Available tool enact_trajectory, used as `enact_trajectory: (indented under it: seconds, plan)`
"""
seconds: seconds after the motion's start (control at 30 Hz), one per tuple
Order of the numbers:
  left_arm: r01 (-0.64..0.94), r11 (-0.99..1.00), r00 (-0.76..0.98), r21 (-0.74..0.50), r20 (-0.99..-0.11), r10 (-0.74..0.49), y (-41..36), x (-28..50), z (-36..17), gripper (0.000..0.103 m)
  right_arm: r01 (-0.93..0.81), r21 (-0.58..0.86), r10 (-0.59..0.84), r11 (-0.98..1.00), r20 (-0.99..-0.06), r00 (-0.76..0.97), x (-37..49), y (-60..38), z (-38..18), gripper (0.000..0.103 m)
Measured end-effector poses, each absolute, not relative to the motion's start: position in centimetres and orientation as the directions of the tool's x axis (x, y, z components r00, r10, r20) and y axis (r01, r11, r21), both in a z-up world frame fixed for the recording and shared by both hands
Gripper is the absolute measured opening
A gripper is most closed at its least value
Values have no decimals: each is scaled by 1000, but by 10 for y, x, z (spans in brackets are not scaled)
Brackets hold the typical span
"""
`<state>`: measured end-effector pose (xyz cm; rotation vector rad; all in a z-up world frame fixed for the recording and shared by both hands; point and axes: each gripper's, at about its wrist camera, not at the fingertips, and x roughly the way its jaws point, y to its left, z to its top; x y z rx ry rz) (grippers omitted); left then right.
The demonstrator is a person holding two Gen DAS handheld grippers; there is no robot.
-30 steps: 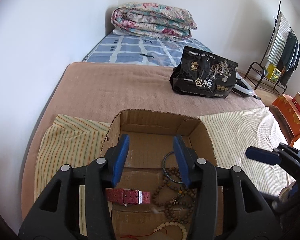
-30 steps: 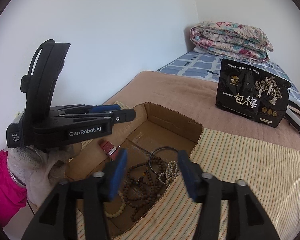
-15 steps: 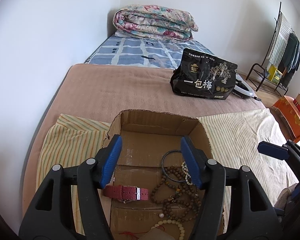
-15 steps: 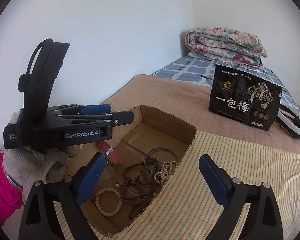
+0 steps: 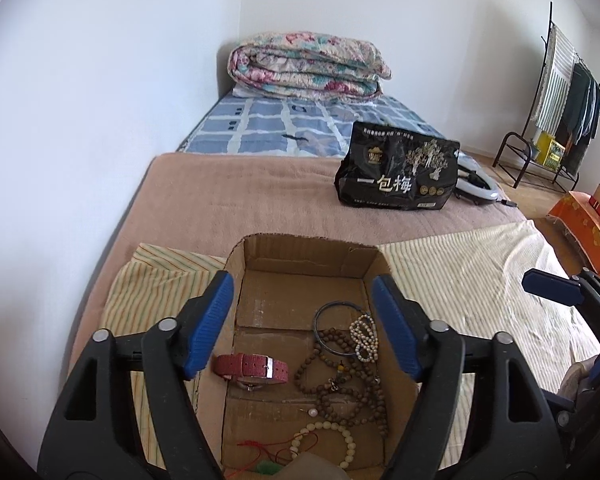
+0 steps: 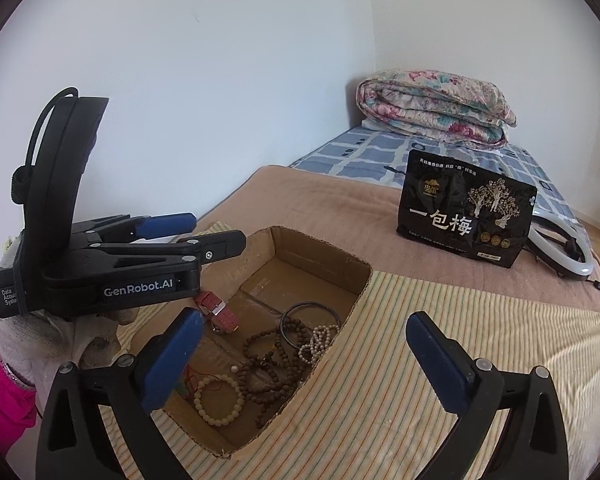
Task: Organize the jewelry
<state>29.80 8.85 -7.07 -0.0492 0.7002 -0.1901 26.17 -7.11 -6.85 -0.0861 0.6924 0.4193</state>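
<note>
An open cardboard box (image 5: 312,254) (image 6: 340,258) lies on a striped cloth on the bed. Inside are a red-strap watch (image 5: 252,367) (image 6: 216,312), a dark bangle (image 5: 336,326) (image 6: 310,322), brown bead strands (image 5: 348,388) (image 6: 270,364), a white pearl bracelet (image 5: 364,338) (image 6: 318,342) and a cream bead bracelet (image 5: 332,442) (image 6: 218,402). My left gripper (image 5: 302,324) is open and empty above the box; it also shows in the right wrist view (image 6: 204,236). My right gripper (image 6: 304,356) is open and empty over the box's right edge.
A black snack bag (image 5: 398,172) (image 6: 464,212) stands on the brown blanket behind the box, with a white ring light (image 6: 568,256) beside it. A folded floral quilt (image 5: 308,66) lies at the bed's head. A clothes rack (image 5: 560,100) and orange box (image 5: 584,224) stand at right.
Both grippers have opened wider, and both have drawn back a little from the box. The jewelry has not moved.
</note>
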Motion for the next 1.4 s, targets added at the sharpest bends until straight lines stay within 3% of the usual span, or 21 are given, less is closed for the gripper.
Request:
enact_trajectory:
  seconds: [0.23,0.37,0.73,0.87,1.03,1.4]
  plan:
    - [130,989,777,-69,-612,-145,87,267,-48,76,-395,41,336,918,-611,717,245,-82,-50,103]
    - [96,993,794,-63,-597,-114,89,240,-34,85,-386,38,332,922,-594,733,232,-95,-39,103]
    - [28,998,818,-64,-572,-59,82,170,-1,87,-352,22,305,936,-556,774,194,-128,-15,103]
    - [10,999,841,-31,-541,-25,75,143,11,99,-346,11,297,938,-542,786,181,-136,-7,103]
    - [-10,1000,855,-17,-519,0,71,116,22,102,-333,1,282,943,-534,797,164,-146,-1,103]
    - [-23,1000,868,21,-496,31,64,90,37,103,-296,27,268,955,-510,817,141,-163,9,103]
